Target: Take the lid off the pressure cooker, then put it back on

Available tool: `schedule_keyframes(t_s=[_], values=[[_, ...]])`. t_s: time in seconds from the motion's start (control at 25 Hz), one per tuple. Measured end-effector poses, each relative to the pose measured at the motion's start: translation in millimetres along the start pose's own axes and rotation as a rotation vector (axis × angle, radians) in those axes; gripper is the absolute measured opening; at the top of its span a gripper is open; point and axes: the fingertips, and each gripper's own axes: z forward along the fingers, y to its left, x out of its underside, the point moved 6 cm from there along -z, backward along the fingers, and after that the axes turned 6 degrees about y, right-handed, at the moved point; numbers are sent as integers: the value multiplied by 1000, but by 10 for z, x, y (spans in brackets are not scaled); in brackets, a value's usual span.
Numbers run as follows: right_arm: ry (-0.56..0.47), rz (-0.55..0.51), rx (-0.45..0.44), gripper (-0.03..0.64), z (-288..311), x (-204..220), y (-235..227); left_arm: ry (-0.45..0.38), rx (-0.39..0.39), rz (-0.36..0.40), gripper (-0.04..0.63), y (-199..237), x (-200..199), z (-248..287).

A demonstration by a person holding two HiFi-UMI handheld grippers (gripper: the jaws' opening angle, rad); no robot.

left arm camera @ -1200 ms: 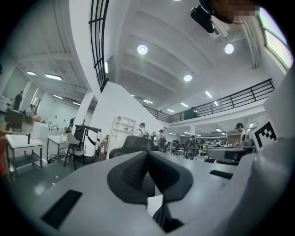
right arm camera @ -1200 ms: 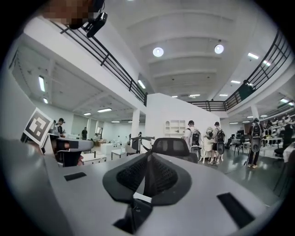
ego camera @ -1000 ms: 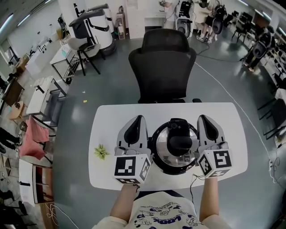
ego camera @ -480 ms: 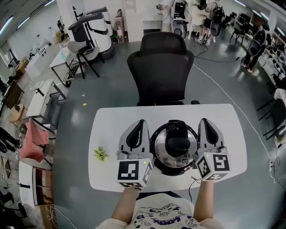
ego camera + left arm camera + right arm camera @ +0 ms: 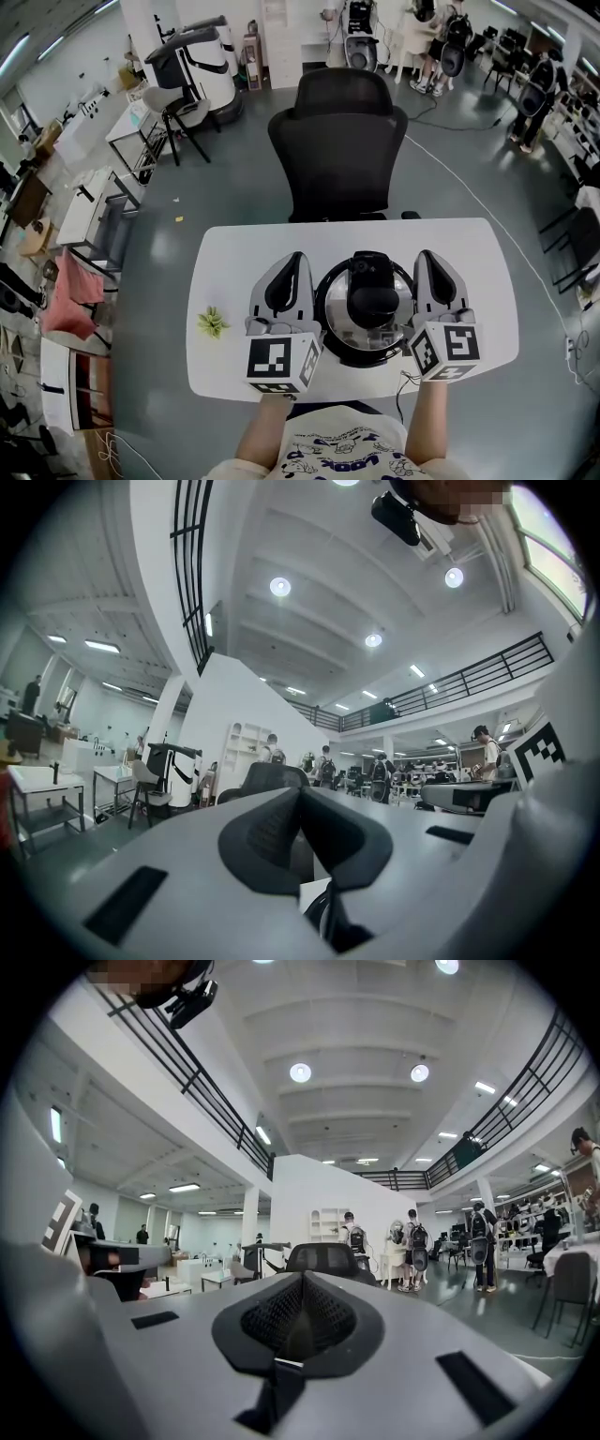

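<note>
The pressure cooker (image 5: 367,317) stands in the middle of the white table (image 5: 234,253). Its shiny lid (image 5: 349,319) is on, with a black handle (image 5: 373,300) across the top. My left gripper (image 5: 294,256) lies level just left of the pot, its jaws shut on nothing. My right gripper (image 5: 424,254) lies level just right of it, also shut and holding nothing. Neither touches the lid. In the left gripper view the left gripper (image 5: 298,794) shows closed fingers, and in the right gripper view the right gripper (image 5: 302,1277) does too, both aimed past the table into the hall.
A small green plant-like item (image 5: 212,322) sits on the table's left side. A black office chair (image 5: 339,141) stands behind the table's far edge. A thin cord (image 5: 404,377) hangs over the near edge. Desks, chairs and people fill the hall beyond.
The right gripper has rolled slightly, so its marker cube sits squarer. Both grippers stay beside the cooker, and the lid has not moved.
</note>
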Motion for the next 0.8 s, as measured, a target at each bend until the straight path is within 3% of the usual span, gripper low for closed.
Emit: schedule_keyframes(t_s=[0.8], values=[[0,-1,12,14,-93,10,-9,4,5,-3,14,-55,17,-71]])
